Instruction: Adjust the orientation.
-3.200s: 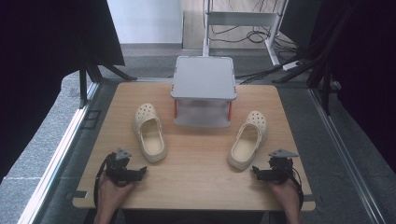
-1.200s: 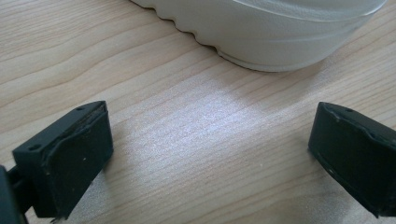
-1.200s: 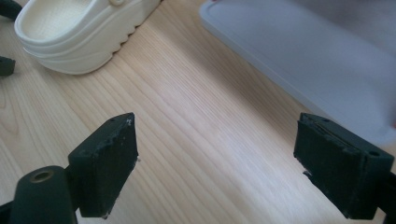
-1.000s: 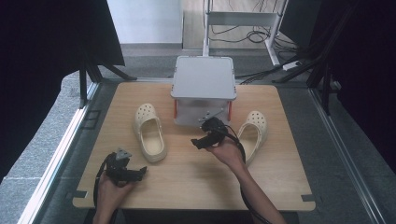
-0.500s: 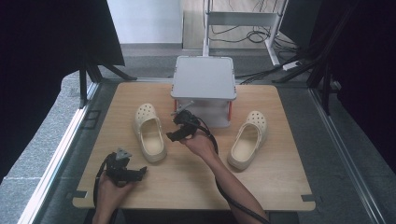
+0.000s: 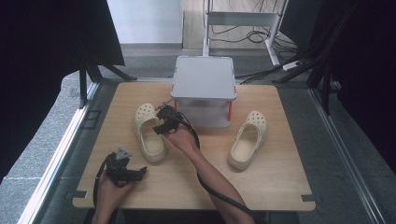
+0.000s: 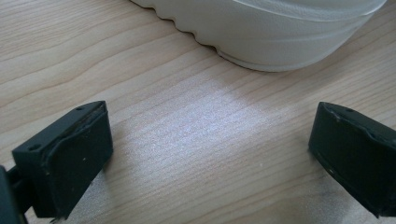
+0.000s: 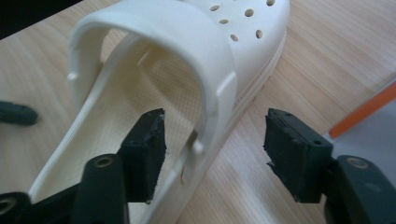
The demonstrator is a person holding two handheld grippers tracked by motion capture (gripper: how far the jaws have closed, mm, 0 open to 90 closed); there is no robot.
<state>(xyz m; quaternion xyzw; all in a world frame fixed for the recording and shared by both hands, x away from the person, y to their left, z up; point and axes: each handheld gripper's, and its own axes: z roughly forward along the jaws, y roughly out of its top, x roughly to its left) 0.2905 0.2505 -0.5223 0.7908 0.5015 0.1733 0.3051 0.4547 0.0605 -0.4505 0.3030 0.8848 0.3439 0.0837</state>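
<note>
A: Which step is this?

B: The pick-up of the left clog [image 6: 148, 131], I'd judge. It lies on the table [image 6: 280, 182] just left of the grey box [image 6: 203, 88], toe pointing away from the person. The right gripper [image 6: 161, 122] has reached across to it, between clog and box.

A: Is the clog gripped yet?

B: No. In the right gripper view the jaws straddle the clog's side wall [image 8: 219, 100] where the strap pivots: one jaw inside the shoe, the other outside over the wood. They have just been closing and stand about half apart, with gaps showing on both sides of the wall. So nothing is held.

A: And the next move?

B: Probably to close until both pads pinch the wall, then lift. The wall looks soft, so a bite low and square would guard against slipping.

A: The other hand?

B: The left gripper [image 6: 122, 171] rests on the table nearer the person than the clog's heel [image 7: 299, 32], jaws wide apart, empty. The other clog [image 6: 248, 138] lies right of the box.
</note>
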